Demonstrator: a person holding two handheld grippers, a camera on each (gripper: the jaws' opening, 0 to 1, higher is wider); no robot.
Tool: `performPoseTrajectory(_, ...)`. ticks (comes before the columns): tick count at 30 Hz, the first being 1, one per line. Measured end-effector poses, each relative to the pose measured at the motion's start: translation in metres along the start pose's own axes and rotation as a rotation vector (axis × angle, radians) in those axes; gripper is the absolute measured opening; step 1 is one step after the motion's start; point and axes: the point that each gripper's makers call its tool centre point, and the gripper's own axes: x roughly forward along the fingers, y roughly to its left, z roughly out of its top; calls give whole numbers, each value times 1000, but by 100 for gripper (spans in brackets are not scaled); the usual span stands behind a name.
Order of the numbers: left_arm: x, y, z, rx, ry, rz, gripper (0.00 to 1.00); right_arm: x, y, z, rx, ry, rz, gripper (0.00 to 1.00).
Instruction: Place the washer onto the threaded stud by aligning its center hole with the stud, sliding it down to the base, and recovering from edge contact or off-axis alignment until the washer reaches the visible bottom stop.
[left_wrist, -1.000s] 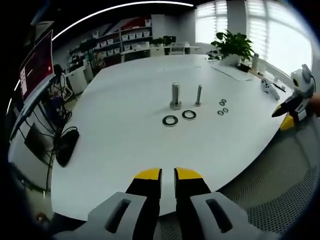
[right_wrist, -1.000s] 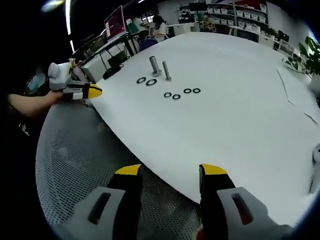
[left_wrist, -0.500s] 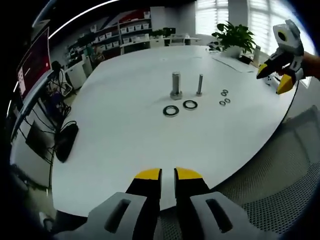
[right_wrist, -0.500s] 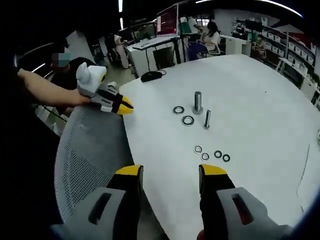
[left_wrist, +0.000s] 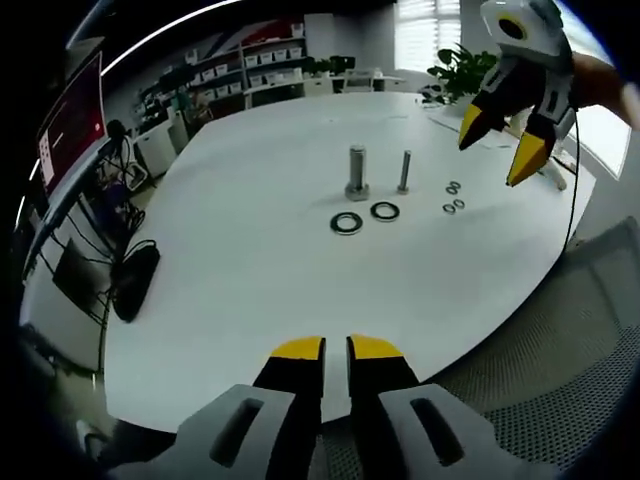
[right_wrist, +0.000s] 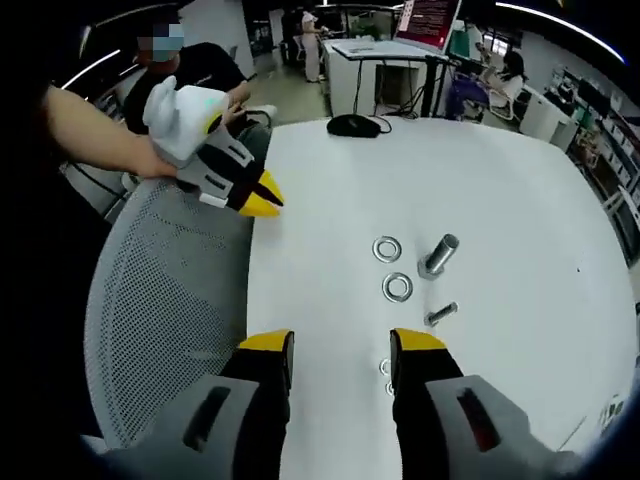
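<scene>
Right tongs (right_wrist: 340, 345) hide some small washers (right_wrist: 385, 367).

A broad white surface (left_wrist: 240, 260) carries two upright studs, a thick one (left_wrist: 356, 172) and a thinner one (left_wrist: 405, 171) just right of it. Two large washers (left_wrist: 347, 222) (left_wrist: 384, 211) lie flat near their bases. Several small washers (left_wrist: 453, 196) cluster further right.

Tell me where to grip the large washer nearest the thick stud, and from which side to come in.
Grip the large washer across its ring, one jaw in the center hole and one outside the rim, or pinch opposite outer edges. It lies flat on the white table, so come from above, probably on the side away from the thick stud and the thin stud, which stand upright close behind it.
</scene>
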Motion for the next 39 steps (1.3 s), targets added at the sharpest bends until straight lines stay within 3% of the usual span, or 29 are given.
performPoseTrajectory(4, 0, 2, 1, -9, -10, 9, 5, 16, -8, 0, -47, 75, 11, 41)
performPoseTrajectory(11, -1, 4, 3, -20, -23, 15, 3, 40, -16, 4, -91, 146, 51, 41)
performPoseTrajectory(24, -1, 6, 6, -38, -51, 22, 1, 75, -37, 6, -115, 217, 72, 41)
performPoseTrajectory(39, 0, 8, 8, -40, -64, 20, 0, 95, -52, -2, -172, 307, 88, 39)
